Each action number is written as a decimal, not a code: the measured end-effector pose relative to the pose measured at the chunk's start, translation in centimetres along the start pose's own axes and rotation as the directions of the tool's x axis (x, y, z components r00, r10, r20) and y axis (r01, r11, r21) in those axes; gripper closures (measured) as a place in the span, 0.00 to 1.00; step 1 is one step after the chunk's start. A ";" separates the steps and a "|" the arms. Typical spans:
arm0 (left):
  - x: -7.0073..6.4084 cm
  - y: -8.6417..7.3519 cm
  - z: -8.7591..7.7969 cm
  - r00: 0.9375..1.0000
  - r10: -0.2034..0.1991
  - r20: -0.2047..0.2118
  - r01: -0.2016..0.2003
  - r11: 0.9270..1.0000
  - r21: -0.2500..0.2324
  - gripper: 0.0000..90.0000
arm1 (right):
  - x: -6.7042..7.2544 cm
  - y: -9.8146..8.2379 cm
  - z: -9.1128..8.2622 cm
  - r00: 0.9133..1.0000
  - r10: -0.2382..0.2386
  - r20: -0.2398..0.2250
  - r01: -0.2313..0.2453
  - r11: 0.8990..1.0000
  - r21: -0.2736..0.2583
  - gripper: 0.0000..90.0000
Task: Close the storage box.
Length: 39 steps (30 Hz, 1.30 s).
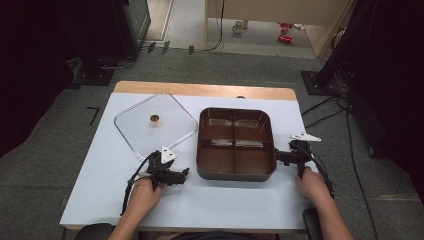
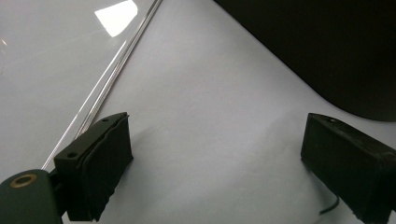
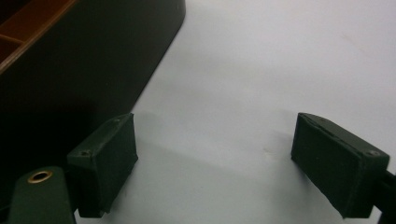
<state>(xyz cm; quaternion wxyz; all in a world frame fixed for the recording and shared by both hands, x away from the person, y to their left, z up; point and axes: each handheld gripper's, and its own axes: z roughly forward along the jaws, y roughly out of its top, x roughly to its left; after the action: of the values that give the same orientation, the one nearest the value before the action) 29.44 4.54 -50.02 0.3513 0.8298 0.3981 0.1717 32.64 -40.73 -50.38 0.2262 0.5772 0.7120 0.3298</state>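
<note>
Flanking the dark-brown four-compartment plastic tray (image 1: 236, 143) at table centre, we hold both tools low over the white tabletop (image 1: 100, 190). L gripper (image 1: 183, 174): jaws spread wide, nothing betw. them, sitting betw. tray's near-left corner and the clear square glass lid w/ brass knob (image 1: 155, 123), which lies flat left of tray. R gripper (image 1: 278, 156): jaws likewise spread, empty, just beside tray's right wall.

the table top (image 1: 200, 195) was plain white with a light wooden far edge. the four-compartment tray (image 1: 235, 144) was dark brown inside, darker outside. the lid (image 1: 155, 123) was clear glass with a brass-coloured knob (image 1: 154, 118). both grippers were black.
</note>
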 end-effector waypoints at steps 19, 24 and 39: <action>0.0 0.0 0.0 1.000 -0.001 0.000 0.001 1.000 0.001 0.10 | 0.0 0.0 0.0 1.000 0.001 0.000 -0.001 1.000 0.000 0.15; -0.1 0.1 0.1 1.000 0.004 -0.004 -0.004 1.000 0.000 0.09 | 0.0 0.0 0.0 1.000 0.001 0.000 -0.001 1.000 0.000 0.15; 0.0 0.8 0.0 1.000 0.008 0.000 -0.008 0.998 0.068 0.08 | 0.0 0.0 0.0 1.000 0.001 0.000 -0.001 1.000 -0.001 0.15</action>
<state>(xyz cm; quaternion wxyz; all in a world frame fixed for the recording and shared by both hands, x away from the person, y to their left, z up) 29.90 4.24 -49.45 0.3221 0.8429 0.4004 0.1594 32.64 -40.72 -50.38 0.2260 0.5775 0.7115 0.3304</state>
